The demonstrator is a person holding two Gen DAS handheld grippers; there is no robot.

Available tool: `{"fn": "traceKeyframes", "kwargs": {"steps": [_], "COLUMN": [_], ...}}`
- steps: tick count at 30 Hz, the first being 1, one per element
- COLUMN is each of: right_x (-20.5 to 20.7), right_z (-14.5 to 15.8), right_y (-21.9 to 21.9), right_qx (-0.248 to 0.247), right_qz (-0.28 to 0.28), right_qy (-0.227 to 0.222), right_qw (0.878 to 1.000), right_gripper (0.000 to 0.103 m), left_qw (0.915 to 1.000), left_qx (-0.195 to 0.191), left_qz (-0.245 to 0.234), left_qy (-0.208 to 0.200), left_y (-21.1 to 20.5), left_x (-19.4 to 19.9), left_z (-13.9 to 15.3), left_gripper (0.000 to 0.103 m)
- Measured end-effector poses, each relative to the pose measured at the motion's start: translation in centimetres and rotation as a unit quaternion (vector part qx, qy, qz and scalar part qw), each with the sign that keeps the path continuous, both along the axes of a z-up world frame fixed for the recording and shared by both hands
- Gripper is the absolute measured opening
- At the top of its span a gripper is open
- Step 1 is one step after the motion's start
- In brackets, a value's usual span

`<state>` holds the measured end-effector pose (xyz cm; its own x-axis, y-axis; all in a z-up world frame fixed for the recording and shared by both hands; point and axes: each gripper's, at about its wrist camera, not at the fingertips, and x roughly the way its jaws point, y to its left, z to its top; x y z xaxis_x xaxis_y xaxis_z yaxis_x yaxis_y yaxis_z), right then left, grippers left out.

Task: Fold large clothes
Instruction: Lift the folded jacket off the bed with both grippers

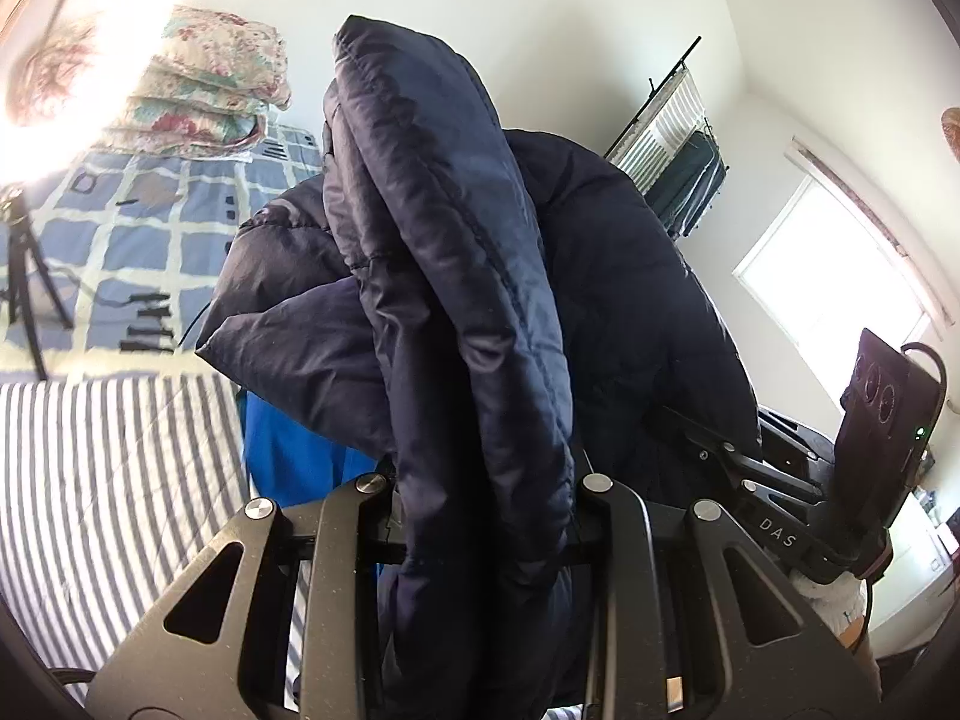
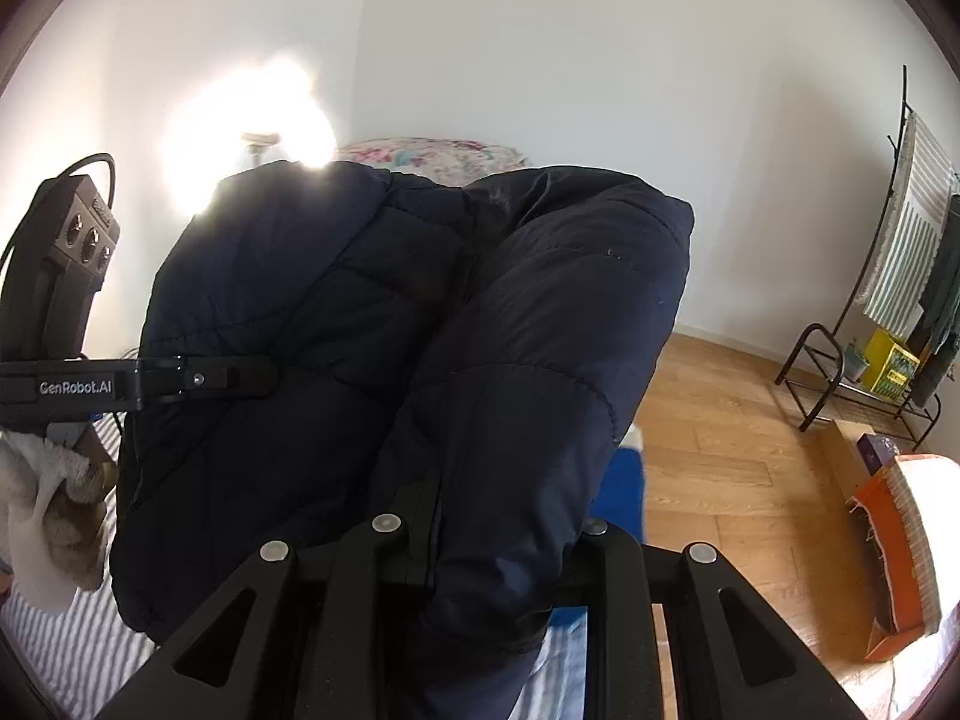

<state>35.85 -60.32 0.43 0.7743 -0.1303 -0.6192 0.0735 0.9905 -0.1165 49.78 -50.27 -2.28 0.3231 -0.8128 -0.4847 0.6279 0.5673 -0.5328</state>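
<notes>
A dark navy puffer jacket [image 1: 456, 276] fills the middle of both views, bunched and lifted above the bed. My left gripper [image 1: 480, 516] is shut on a thick fold of it; the fabric hides the fingertips. My right gripper [image 2: 492, 546] is shut on another fold of the same jacket [image 2: 528, 324]. The right gripper also shows in the left wrist view [image 1: 780, 480], against the jacket's far side. The left gripper shows in the right wrist view [image 2: 198, 381], pressed into the jacket. A blue garment [image 1: 294, 456] lies under the jacket.
A striped sheet [image 1: 108, 480] covers the bed near me, a blue checked cover [image 1: 138, 222] beyond it. Folded floral quilts [image 1: 210, 90] lie at the far end. A tripod [image 1: 24, 276] stands at left. A clothes rack [image 2: 900, 276] and an orange box [image 2: 894, 546] stand on the wooden floor.
</notes>
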Motion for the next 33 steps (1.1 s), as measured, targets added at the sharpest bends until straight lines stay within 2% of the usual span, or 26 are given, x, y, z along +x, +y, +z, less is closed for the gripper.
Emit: {"fn": "traceKeyframes", "kwargs": {"steps": [3, 7, 13, 18, 23, 26, 30, 33], "right_x": [1.8, 3.9, 7.2, 9.1, 11.1, 11.6, 11.7, 10.5], "right_z": [-1.0, -2.9, -6.4, -10.3, -13.3, -14.9, -16.1, -16.0], "right_y": [-1.2, -3.4, -6.1, -7.1, -9.4, -12.0, -15.0, -15.5], "right_qx": [-0.003, 0.014, 0.026, 0.018, 0.029, 0.050, 0.076, 0.078], "right_qz": [-0.005, -0.011, -0.021, -0.025, -0.051, -0.067, -0.097, -0.101], "right_qy": [-0.006, -0.013, -0.009, 0.019, 0.044, 0.059, 0.068, 0.062], "right_qw": [1.000, 1.000, 0.999, 0.999, 0.997, 0.995, 0.990, 0.990], "right_gripper": [0.022, 0.022, 0.022, 0.022, 0.024, 0.034, 0.056, 0.059], "left_qw": [0.9999, 0.9999, 0.9995, 0.9989, 0.9964, 0.9949, 0.9937, 0.9929], "left_qx": [0.006, 0.004, 0.025, 0.031, 0.059, 0.068, 0.086, 0.091], "left_qz": [0.002, 0.009, 0.013, 0.024, 0.045, 0.046, 0.055, 0.061], "left_qy": [-0.010, -0.004, -0.010, 0.027, 0.041, 0.059, 0.048, 0.047], "left_y": [-2.4, -4.4, -7.6, -8.6, -8.5, -8.3, -8.3, -7.9], "left_x": [1.8, 4.2, 6.2, 8.6, 10.8, 12.1, 12.4, 12.4], "left_z": [-0.7, -2.3, -5.1, -10.1, -13.3, -14.6, -15.4, -15.7], "left_gripper": [0.027, 0.027, 0.027, 0.027, 0.027, 0.034, 0.047, 0.056]}}
